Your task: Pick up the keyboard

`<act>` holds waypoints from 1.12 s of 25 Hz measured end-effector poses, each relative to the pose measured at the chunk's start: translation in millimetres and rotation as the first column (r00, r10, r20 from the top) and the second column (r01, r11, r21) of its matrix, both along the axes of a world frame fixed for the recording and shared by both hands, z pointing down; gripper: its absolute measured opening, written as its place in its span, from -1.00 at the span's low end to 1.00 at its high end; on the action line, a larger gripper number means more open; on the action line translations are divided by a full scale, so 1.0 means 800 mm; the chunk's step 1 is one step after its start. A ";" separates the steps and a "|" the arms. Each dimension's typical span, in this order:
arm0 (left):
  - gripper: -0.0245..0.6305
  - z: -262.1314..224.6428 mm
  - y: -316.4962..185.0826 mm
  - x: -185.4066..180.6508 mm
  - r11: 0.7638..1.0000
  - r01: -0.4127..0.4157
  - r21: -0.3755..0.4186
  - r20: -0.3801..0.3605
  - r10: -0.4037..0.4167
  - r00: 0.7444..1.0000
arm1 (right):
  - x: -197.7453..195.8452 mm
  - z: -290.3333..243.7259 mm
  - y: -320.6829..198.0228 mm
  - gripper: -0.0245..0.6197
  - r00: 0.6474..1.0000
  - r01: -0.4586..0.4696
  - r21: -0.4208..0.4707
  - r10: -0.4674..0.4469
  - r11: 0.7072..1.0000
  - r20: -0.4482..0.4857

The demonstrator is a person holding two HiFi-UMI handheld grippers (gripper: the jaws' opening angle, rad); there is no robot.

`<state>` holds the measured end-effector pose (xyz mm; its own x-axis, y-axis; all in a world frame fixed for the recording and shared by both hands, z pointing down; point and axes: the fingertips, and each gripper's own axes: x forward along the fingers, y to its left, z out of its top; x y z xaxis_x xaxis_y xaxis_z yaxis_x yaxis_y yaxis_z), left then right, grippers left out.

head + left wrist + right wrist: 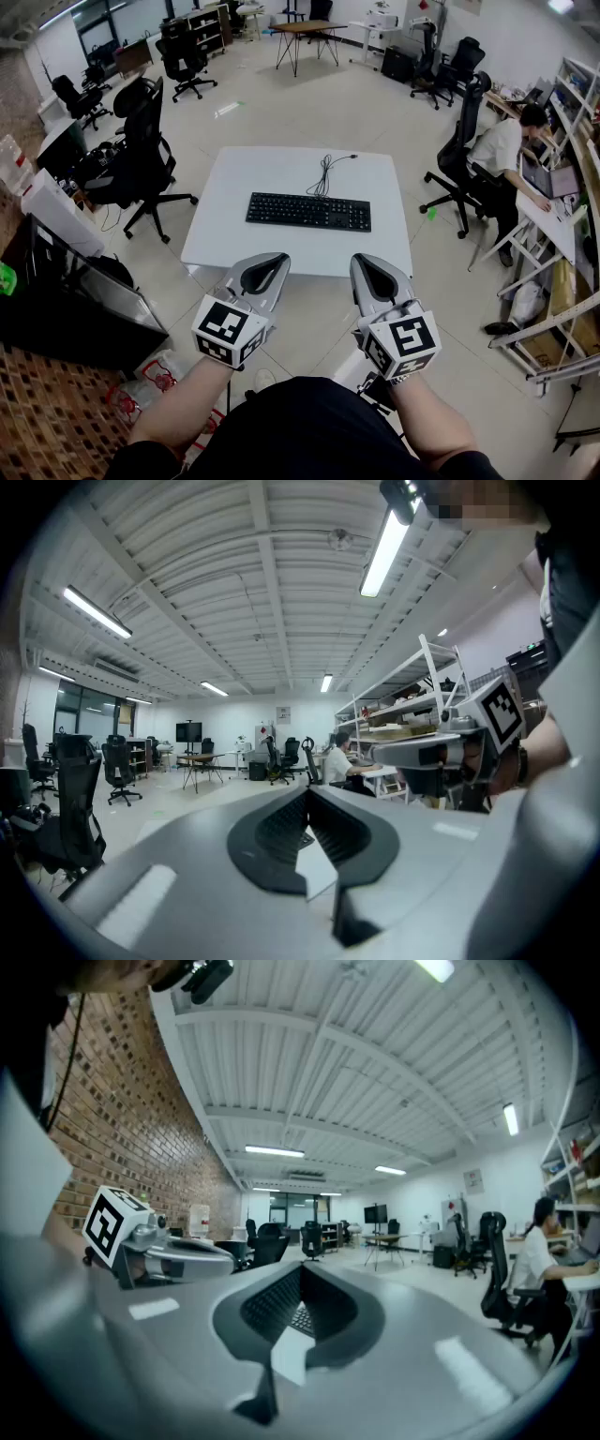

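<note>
A black keyboard [308, 211] lies flat on a small white table [234, 239], its cable [326, 172] trailing toward the far edge. My left gripper [269, 262] and right gripper [367, 265] hover side by side just short of the table's near edge, both shut and empty. In the left gripper view the shut jaws [307, 794] frame a sliver of the keyboard [302, 838] and table. In the right gripper view the shut jaws [300, 1271] also frame a piece of the keyboard [301, 1319]. Each gripper shows the other's marker cube beside it.
Black office chairs stand left of the table [139, 159] and to its right [459, 159]. A person [506, 150] sits at a desk by shelving [562, 281] on the right. A dark cabinet [66, 300] stands at the near left. A trestle table [305, 37] is far back.
</note>
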<state>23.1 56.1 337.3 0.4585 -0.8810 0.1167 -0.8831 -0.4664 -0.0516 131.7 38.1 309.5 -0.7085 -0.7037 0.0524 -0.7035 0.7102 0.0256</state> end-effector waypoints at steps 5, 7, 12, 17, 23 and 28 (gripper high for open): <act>-0.91 0.005 -0.002 0.015 1.000 0.012 -0.014 -0.019 -0.013 1.000 | 0.012 0.004 0.001 -0.92 1.000 0.019 -0.007 -0.019 1.000 -0.007; -0.91 0.009 -0.002 0.021 0.999 0.020 -0.026 -0.032 -0.021 0.999 | 0.017 0.005 0.001 -0.92 1.000 0.028 -0.008 -0.028 1.000 -0.008; -0.91 0.024 -0.010 0.017 0.996 0.047 -0.072 -0.062 -0.051 0.997 | 0.021 0.014 -0.001 -0.92 0.999 0.052 -0.022 -0.052 0.998 -0.014; -0.91 0.049 -0.035 -0.013 0.986 0.078 -0.146 -0.076 -0.090 0.993 | 0.016 0.019 -0.012 -0.92 0.998 0.065 -0.028 -0.065 0.997 -0.010; -0.85 0.097 -0.094 -0.083 0.956 0.117 -0.269 -0.114 -0.153 0.982 | 0.000 0.031 -0.046 -0.92 0.999 0.036 -0.052 -0.036 0.998 -0.009; -0.69 0.151 -0.165 -0.138 0.914 0.145 -0.379 -0.133 -0.209 0.969 | -0.010 0.049 -0.096 -0.92 1.000 -0.010 -0.093 0.009 0.996 -0.012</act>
